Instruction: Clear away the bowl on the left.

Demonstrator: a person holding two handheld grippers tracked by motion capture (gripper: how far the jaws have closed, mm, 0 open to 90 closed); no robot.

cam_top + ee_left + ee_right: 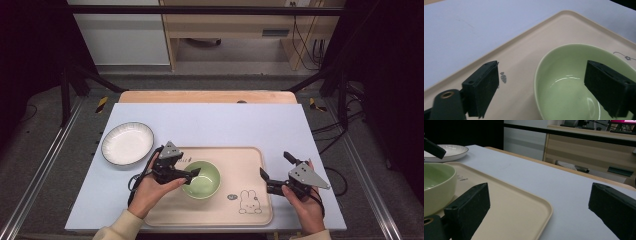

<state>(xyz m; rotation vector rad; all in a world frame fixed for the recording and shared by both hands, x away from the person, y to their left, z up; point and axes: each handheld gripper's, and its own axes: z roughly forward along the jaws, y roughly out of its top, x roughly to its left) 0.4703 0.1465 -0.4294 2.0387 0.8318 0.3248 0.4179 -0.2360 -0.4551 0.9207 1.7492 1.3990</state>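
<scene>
High view is showing a pale green bowl [201, 179] sitting upright on a beige tray [250, 160] at the bench's [225, 120] near edge. It is round, glossy, smooth-rimmed, and looking empty. Left gripper [192, 173] is hovering at the bowl's 9 o'clock rim, fingers [482, 90] released, one outside the wall and one over the hollow, not pressing. Right gripper [275, 167] is resting at the tray's 3 o'clock edge, fingers [469, 207] spread wide, grasping nothing. White plate [127, 143] is lying at the tray's 10 o'clock.

- The round pale-green glazed bowl [564, 82] runs off the left gripper view's bottom edge.
- The small printed marks on the beige plastic tray [506, 202] are too tiny to read.
</scene>
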